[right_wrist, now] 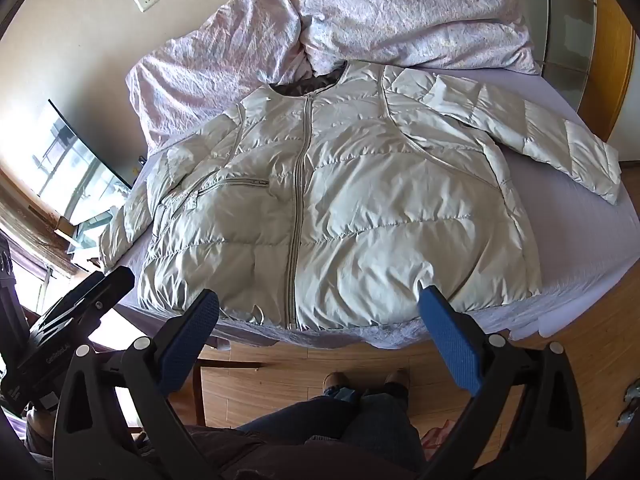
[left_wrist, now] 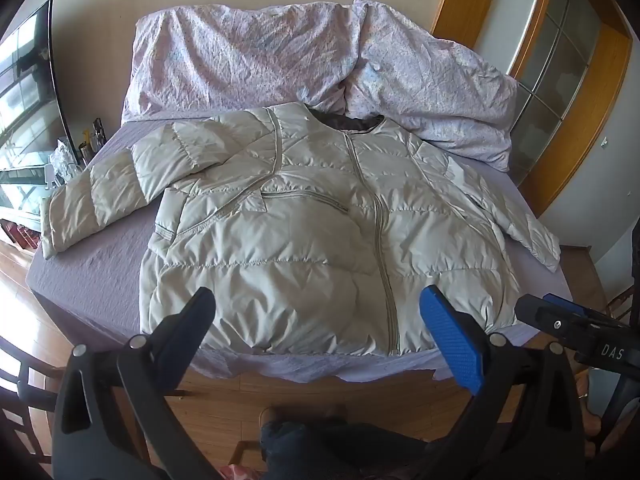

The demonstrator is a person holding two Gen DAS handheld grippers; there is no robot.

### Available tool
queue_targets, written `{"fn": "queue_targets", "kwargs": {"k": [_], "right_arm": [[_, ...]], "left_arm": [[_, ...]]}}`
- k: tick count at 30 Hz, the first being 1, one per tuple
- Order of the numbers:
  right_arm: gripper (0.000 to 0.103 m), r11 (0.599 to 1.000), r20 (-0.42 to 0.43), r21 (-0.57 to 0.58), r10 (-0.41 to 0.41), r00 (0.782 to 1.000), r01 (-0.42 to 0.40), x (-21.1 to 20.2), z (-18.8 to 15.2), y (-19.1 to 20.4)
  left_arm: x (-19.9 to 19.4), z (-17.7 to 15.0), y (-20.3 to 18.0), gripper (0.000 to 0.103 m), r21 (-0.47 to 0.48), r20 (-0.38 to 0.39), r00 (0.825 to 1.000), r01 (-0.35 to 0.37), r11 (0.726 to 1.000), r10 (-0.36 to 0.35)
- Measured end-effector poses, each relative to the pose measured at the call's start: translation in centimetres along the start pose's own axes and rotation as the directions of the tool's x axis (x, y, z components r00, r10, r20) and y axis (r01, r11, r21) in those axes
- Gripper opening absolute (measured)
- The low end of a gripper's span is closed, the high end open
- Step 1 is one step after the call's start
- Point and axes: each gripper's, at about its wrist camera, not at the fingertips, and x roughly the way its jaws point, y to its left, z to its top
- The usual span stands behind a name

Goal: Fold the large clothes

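On the bed [left_wrist: 100,256], covered by a lilac sheet, I see the pale puffer jacket [left_wrist: 304,232] lying flat, front up and zipped, its collar toward the crumpled floral duvet [left_wrist: 256,52] at the head. One sleeve [left_wrist: 108,196] stretches out toward the television side; the other sleeve [right_wrist: 532,136] reaches toward the wooden door side. My left gripper [left_wrist: 320,312] hangs above the jacket's hem with its jaws spread wide and nothing between them. My right gripper [right_wrist: 320,312] hangs just beside it over the same hem, jaws equally wide and empty. Below them I see wooden floor [right_wrist: 280,376] and the person's legs [right_wrist: 340,420].
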Motion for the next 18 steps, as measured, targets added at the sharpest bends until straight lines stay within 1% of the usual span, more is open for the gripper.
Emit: {"fn": "queue_targets", "kwargs": {"k": [18], "right_arm": [[0.102, 1.0, -0.001, 0.002, 0.002, 1.0, -0.002, -0.04, 0.04, -0.08]], "left_arm": [[0.0, -0.01, 0.02, 0.101, -0.002, -0.004, 1.0, 0.0, 1.0, 0.0]]}}
